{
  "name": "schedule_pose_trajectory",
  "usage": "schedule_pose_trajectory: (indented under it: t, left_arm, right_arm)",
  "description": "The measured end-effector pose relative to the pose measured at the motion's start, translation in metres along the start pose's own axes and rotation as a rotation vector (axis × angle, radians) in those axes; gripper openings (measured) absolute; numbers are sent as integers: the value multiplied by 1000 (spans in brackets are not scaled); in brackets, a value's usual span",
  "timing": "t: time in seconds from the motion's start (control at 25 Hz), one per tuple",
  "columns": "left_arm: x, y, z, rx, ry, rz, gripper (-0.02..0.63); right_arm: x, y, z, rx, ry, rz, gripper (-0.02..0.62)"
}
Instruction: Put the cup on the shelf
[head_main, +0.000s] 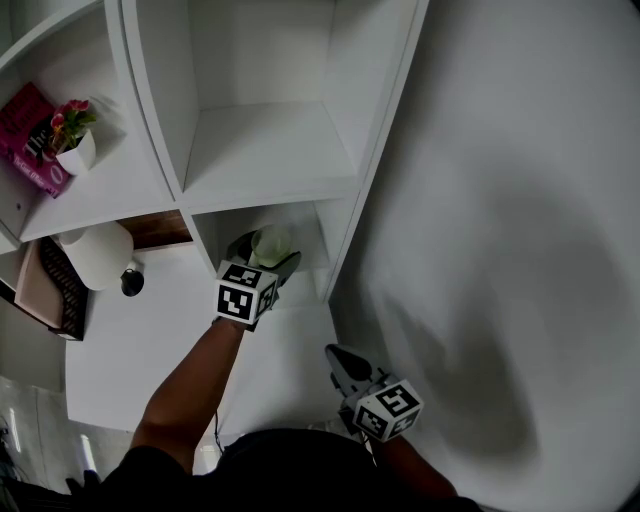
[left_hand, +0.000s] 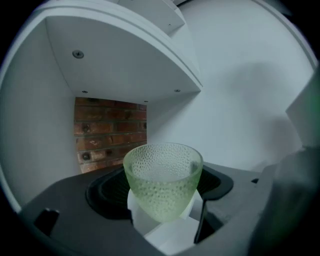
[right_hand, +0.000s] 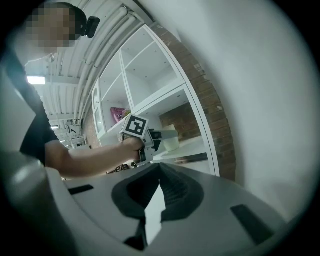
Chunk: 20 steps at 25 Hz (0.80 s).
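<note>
Cup (left_hand: 162, 180) dimples — left gripper view only

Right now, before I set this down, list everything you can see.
cup: one, pale green dimpled glass, in the left gripper at the lower cubby
shelf: one, white, open cubbies
book: one, pink, upper left cubby
potted plant: one, white pot with red flowers, beside the book
round object: one, white, lower left; kind unclear
small object: one, black, beside the round object
left gripper: one, grey, shut on the cup
right gripper: one, grey, shut and empty, held low
</note>
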<state>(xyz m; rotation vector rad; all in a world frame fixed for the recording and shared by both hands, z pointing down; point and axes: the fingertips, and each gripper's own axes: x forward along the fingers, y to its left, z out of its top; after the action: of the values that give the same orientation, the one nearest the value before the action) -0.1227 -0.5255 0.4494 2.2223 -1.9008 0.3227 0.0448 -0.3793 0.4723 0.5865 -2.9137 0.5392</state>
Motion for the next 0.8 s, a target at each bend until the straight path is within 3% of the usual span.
schedule_pose_trajectory:
  t: [0.28,0.52,0.8]
  left_arm:
    - [34,23,3,14,33,38,385]
    - [55,44,-5,-45,71,69,385]
    - [59,47,-4,-5,53,98,385]
  right_arm:
    - [-6,-19,-3,15,8,-22,5]
    - [-4,-29,-5,23,22,-27,5]
    - [-2,-34,-6,30,31,-21,5]
